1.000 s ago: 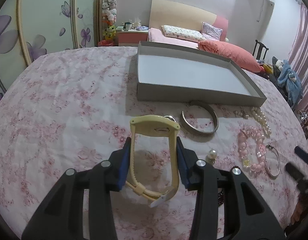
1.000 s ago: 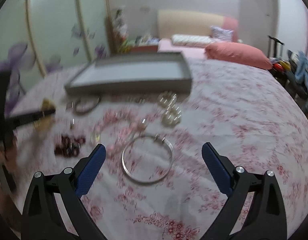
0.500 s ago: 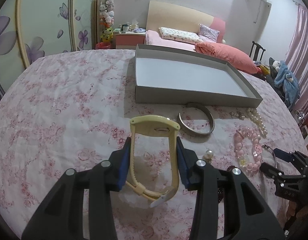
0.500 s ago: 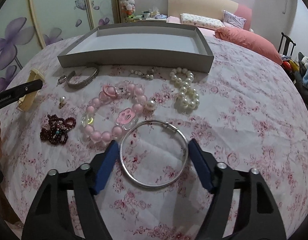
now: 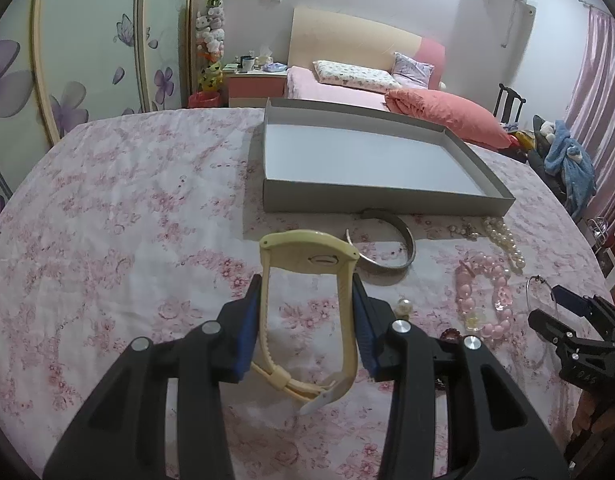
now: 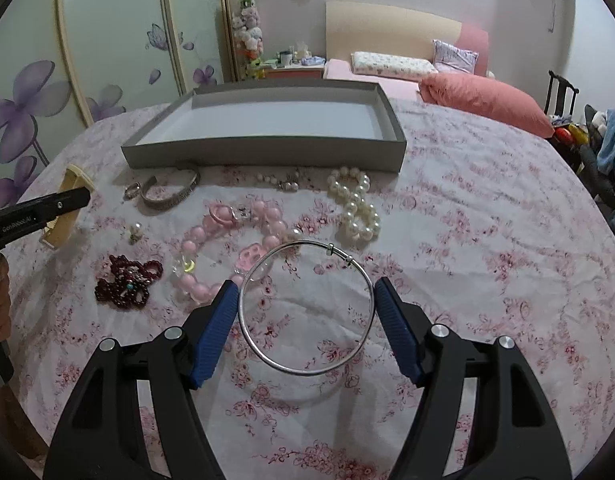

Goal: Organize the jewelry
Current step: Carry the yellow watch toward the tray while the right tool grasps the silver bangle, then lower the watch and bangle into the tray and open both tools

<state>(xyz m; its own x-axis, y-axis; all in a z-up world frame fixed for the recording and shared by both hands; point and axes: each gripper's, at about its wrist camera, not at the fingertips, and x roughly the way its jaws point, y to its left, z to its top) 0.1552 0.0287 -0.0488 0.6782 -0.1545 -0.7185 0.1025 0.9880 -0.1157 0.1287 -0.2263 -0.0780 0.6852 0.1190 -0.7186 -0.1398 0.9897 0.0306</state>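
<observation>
A second ago the right claw (image 6: 306, 306) stood wide around the silver bangle (image 6: 307, 307); now its blue pads press the ring's two sides, clamped, angled down at the flowered tabletop (image 6: 487, 240). The left claw (image 5: 307, 308) is unchanged, tilted down likewise and gripping the yellow watch (image 5: 307, 304) by its strap. The grey tray (image 6: 267, 152) lies beyond, with pink beads (image 6: 227, 248) and pearls (image 6: 355, 208) between.

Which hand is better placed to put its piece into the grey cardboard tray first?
Left, probably: the left gripper already clamps the cream plastic watch clear of the cloth, facing the grey cardboard tray.
</observation>
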